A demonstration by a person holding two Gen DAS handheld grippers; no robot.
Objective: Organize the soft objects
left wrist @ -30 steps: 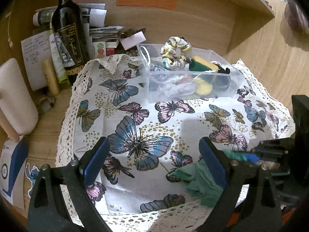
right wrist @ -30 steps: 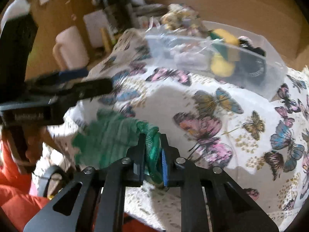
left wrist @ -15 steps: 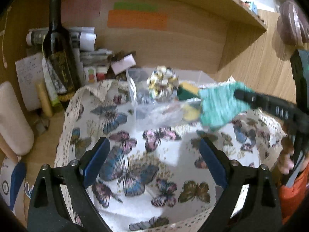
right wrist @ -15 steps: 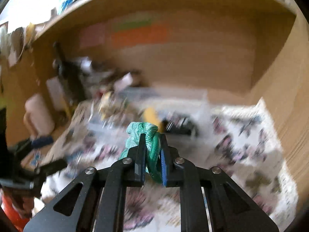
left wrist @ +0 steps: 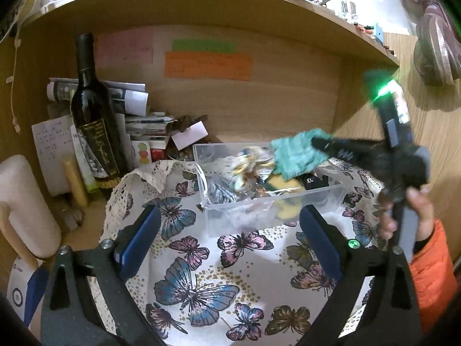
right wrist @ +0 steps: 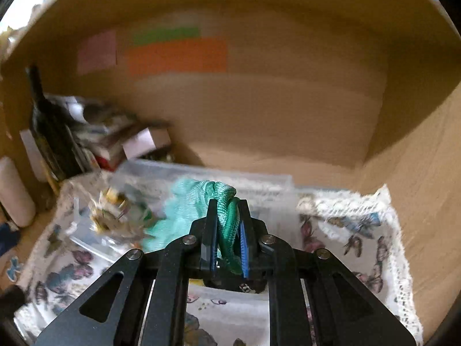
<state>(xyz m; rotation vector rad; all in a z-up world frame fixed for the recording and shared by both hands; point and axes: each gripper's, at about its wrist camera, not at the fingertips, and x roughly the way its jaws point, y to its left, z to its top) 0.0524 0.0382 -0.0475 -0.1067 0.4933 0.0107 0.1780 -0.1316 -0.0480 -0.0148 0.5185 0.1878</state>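
My right gripper (right wrist: 227,216) is shut on a green knitted cloth (right wrist: 187,210) and holds it over the clear plastic bin (left wrist: 273,204). In the left wrist view the green cloth (left wrist: 296,155) hangs above the bin's right half, pinched by the right gripper (left wrist: 319,142). The bin holds a patterned scrunchie (left wrist: 250,170), a yellow-green sponge (left wrist: 283,186) and dark items. My left gripper (left wrist: 230,239) is open and empty, low over the butterfly cloth (left wrist: 198,274) in front of the bin.
A dark wine bottle (left wrist: 93,121), papers and small boxes (left wrist: 149,132) crowd the back left. A white padded object (left wrist: 23,204) stands at the left. Wooden walls and a shelf (left wrist: 230,8) enclose the nook; sticky notes (left wrist: 207,63) are on the back wall.
My right gripper lifted the green cloth off the butterfly cloth and carried it up and back to above the bin. My left gripper rose and tilted back, still open.
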